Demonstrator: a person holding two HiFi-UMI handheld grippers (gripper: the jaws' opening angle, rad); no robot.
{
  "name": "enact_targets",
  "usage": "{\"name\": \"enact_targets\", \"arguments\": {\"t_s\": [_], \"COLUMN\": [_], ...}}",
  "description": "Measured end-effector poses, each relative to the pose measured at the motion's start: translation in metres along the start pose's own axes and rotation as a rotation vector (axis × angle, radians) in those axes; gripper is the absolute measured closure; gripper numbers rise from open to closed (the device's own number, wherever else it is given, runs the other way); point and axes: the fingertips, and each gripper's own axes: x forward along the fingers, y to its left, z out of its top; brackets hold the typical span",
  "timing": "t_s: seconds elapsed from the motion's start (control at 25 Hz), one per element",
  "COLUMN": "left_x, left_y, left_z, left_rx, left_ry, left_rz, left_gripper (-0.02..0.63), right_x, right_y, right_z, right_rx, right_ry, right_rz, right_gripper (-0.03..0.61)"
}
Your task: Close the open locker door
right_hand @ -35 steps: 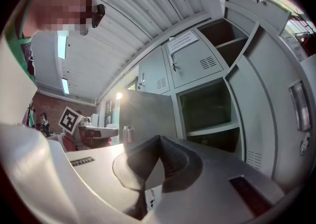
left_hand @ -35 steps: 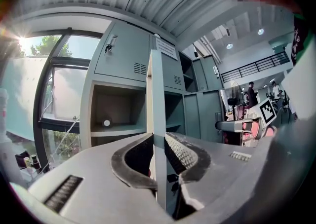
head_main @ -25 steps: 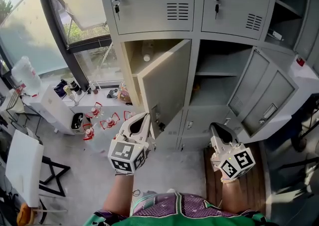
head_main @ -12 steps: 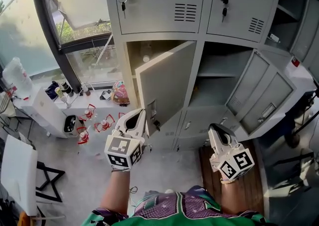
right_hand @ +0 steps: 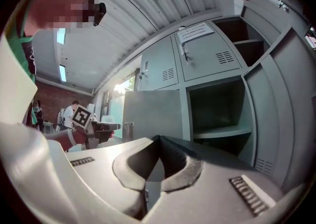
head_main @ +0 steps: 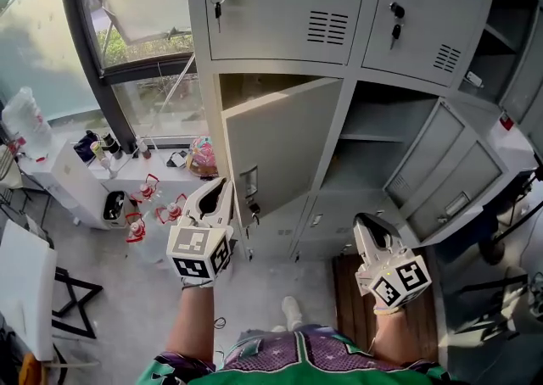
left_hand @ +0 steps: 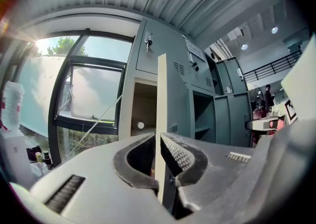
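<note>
Left gripper [head_main: 222, 185] with jaws together and nothing clamped, tips just beside the free edge of the open locker door [head_main: 284, 137], door standing partway out from the left middle compartment of the lockers [head_main: 280, 2], right gripper [head_main: 366, 222] likewise closed and empty, well apart to the right

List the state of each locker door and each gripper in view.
Left middle door: half open.
Right middle door: wide open.
Top left door: shut.
Top right door: shut.
Left gripper: jaws shut, at the left middle door's free edge.
Right gripper: jaws shut, nothing between them.
</note>
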Motion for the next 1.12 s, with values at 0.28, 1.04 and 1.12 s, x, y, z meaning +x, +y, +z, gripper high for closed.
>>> {"name": "enact_targets", "arguments": {"t_s": [0.28,1.04,1.12], "left_x": [0.000,0.029,0.031], "left_y": [-0.023,-0.005,-0.002], "left_z": [-0.002,-0.017,-0.018], "left_rx": [0.010,0.034,0.034], "left_ry": [0.022,0.082,0.085], "left_rz": [-0.055,0.053,0.056], "left_gripper": [0.483,0.456,0.456], "right_x": [0.028,0.058,0.060], "right_y": [-0.014,-0.028,-0.027], "right_z": [0.011,-0.003,-0.002], "right_rx": [0.017,0.047,0.048], "right_ry": [-0.041,-0.022,-0.026], "right_rz": [0.040,0.130,0.136], "right_gripper": [0.571,0.571,0.572]}}
